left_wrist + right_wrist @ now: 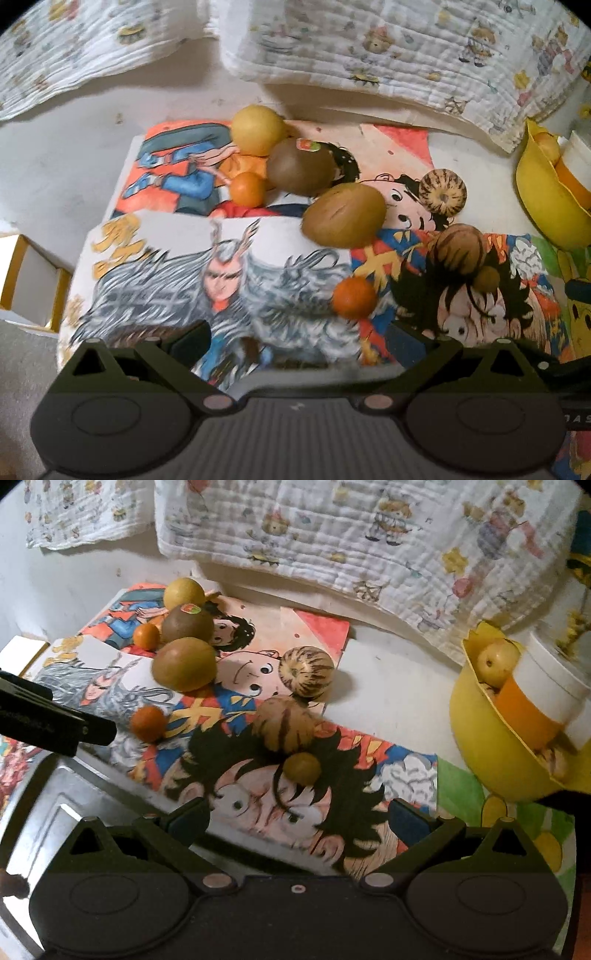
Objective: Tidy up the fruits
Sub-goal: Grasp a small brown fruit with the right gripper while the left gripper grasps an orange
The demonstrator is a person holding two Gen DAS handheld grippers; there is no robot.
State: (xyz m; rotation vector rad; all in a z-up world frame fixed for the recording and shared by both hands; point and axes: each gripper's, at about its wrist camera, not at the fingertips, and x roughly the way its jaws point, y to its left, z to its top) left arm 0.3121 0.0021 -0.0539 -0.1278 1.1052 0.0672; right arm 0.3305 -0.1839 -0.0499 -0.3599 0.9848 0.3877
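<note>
- Right gripper (299, 821): black two-finger tool, jaws spread wide, nothing between them; it hovers low over the near edge of the cartoon sheets. Left gripper (299, 341): likewise spread and empty; one dark finger of it shows at the left edge of the right wrist view. Judged: both are held open ready for a pick.
- Landmark: yellow plastic bowl (476, 746), right of the sheets. It already holds a pale yellow round fruit and an orange-and-white cup, so I take it as the collecting place.
- Colourful cartoon paper sheets (258, 657): overlapping flat on the white table, serving as the mat under all loose fruit, left of the bowl.
- Two brown oval kiwis: one with a sticker (187, 623), one plain (184, 664), touching, far left of the bowl.
- Two striped tan round fruits: one (306, 672) at the sheet's edge, one (286, 723) just beside it; these lie nearest the bowl.
- Yellow round fruit (184, 592): farthest from the bowl, behind the stickered kiwi.
- Two small orange round fruits (147, 636), (149, 723): left side, apart from each other.
- Small olive-yellow round fruit (302, 768): touching the nearer striped fruit, closest to the right gripper; the likeliest next pick.
- Task early: eight fruits still loose.
</note>
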